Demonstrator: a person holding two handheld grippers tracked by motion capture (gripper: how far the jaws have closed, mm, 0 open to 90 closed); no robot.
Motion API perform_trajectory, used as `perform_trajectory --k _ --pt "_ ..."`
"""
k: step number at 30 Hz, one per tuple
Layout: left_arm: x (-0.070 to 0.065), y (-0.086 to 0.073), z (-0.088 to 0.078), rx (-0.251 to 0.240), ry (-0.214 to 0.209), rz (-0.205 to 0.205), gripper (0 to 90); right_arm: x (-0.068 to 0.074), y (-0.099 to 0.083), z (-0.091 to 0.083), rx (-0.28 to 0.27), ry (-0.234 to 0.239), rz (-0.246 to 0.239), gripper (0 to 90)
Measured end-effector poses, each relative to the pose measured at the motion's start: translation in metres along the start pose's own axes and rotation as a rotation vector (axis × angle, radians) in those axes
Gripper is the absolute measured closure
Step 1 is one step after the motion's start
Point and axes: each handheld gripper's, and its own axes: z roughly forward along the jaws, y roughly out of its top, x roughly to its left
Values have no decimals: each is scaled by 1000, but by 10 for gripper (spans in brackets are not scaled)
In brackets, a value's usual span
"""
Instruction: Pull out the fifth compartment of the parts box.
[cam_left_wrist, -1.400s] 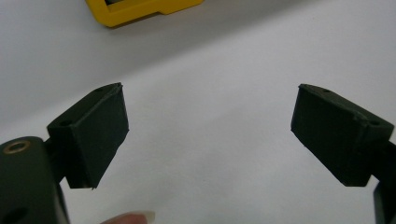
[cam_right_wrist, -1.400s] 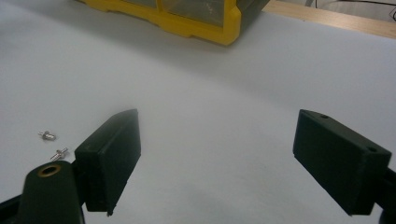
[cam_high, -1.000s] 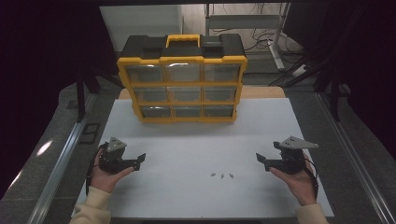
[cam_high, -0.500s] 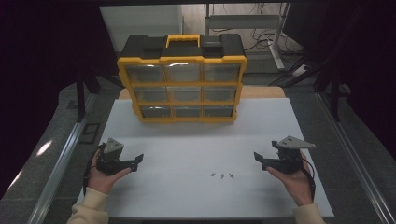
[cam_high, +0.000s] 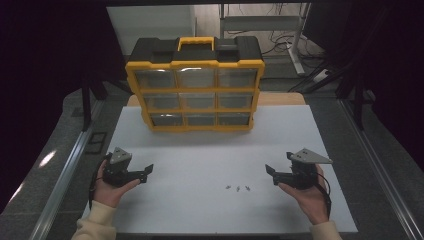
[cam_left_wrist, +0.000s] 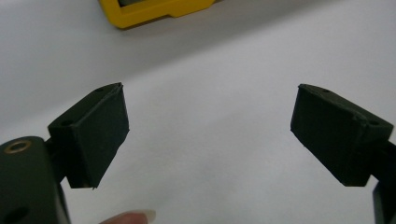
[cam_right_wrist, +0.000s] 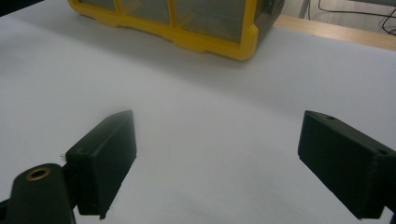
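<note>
The left tongs (cam_high: 146, 172) are being held wide open and empty by a hand resting on the white bench (cam_high: 200, 155), at its left side. The right tongs (cam_high: 270, 173) are likewise being held wide open with nothing gripped, at the right side. Three small screws (cam_high: 237, 188) are lying between them, nearer the right tongs. A yellow drawer box (cam_high: 195, 90) is standing at the far edge.

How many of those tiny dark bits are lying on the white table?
3, in a short row on the white table in the high view: small screws at left, middle and right, nearer the right gripper. The organizer's drawers may hide more.
</note>
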Motion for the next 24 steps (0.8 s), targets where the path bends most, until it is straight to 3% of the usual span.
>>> perform_trajectory --k 12,24 --pt "-1 0 -1 -1 9 6 120 15 8 1 -35 11 26 107" --pt "-2 2 1 4 0 17 120 37 13 17 -33 19 -12 110"
